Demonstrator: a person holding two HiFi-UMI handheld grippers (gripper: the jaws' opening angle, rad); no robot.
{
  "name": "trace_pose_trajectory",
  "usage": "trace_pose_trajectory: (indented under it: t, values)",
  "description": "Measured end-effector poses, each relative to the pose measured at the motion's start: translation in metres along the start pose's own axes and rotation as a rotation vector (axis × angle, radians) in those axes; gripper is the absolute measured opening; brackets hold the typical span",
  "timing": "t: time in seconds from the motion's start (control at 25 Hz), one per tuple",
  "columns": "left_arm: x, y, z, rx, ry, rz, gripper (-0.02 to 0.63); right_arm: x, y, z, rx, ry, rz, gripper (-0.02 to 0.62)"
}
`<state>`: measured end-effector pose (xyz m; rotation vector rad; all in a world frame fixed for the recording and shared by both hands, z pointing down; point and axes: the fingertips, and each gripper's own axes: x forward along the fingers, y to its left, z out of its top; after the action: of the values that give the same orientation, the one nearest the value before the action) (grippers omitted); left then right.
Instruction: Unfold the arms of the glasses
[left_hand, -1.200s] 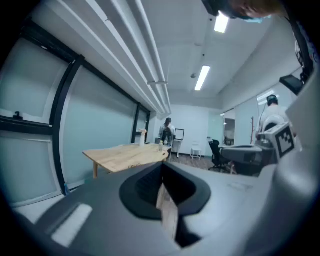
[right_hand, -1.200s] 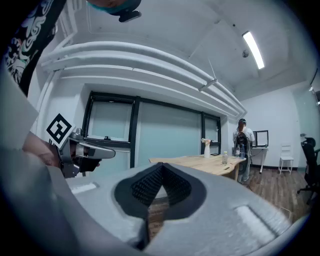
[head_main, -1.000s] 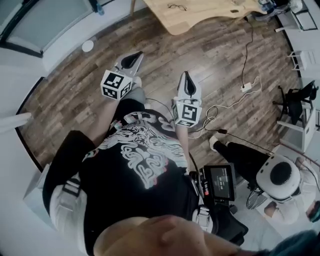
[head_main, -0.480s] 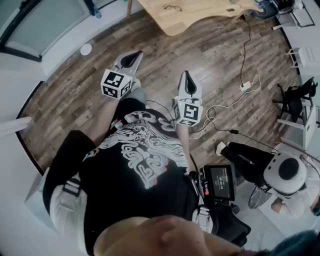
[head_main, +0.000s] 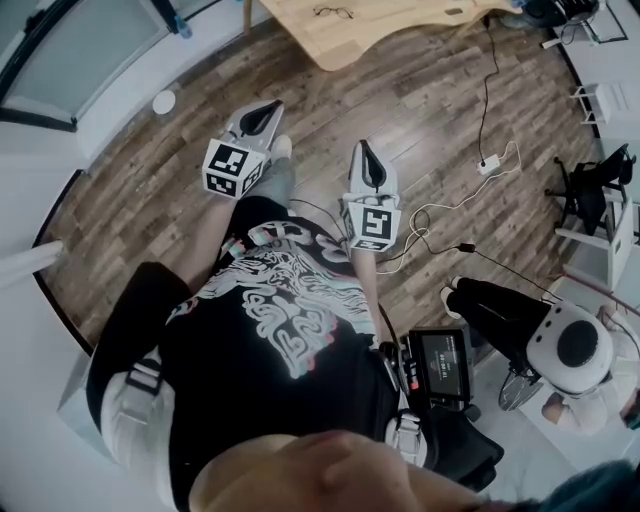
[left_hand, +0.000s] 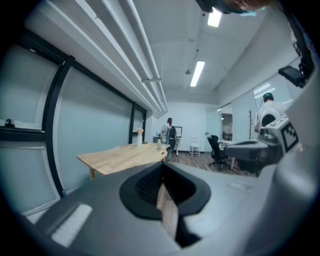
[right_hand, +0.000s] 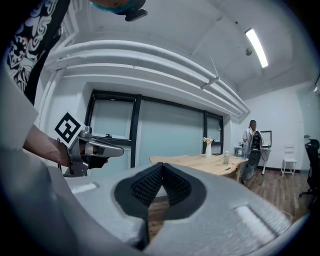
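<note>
Glasses (head_main: 332, 12) drifted toward top edge | left gripper (head_main: 272, 108), right gripper (head_main: 364, 150): jaws together, empty | cable (head_main: 486, 110) on floor below table (head_main: 390, 25)

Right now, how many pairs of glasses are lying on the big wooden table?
1. The dark thin-framed glasses lie near the left end of the light wooden table in the head view. The picture cuts the table off, so more may be hidden.

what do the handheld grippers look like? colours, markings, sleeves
Both the left gripper and right gripper have white tapered shells with dark ribbed pads inside the jaws. Each carries a cube of black-and-white square markers. Short-sleeved black shirt, white print.
</note>
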<state>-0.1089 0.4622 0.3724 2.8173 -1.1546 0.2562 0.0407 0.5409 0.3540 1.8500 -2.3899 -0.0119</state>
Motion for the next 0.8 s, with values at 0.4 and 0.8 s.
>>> trace_pose_trajectory:
  t: [0.4,0.8]
  values:
    - [0.086,0.051,0.003,-0.023,0.025,-0.005,-0.011,0.079,-0.050,0.004,0.036,0.003,-0.005,-0.002]
    - [0.201,0.138,0.016,-0.003,0.048,0.014,-0.011,0.213,-0.120,0.002,0.047,0.055,-0.027,-0.002]
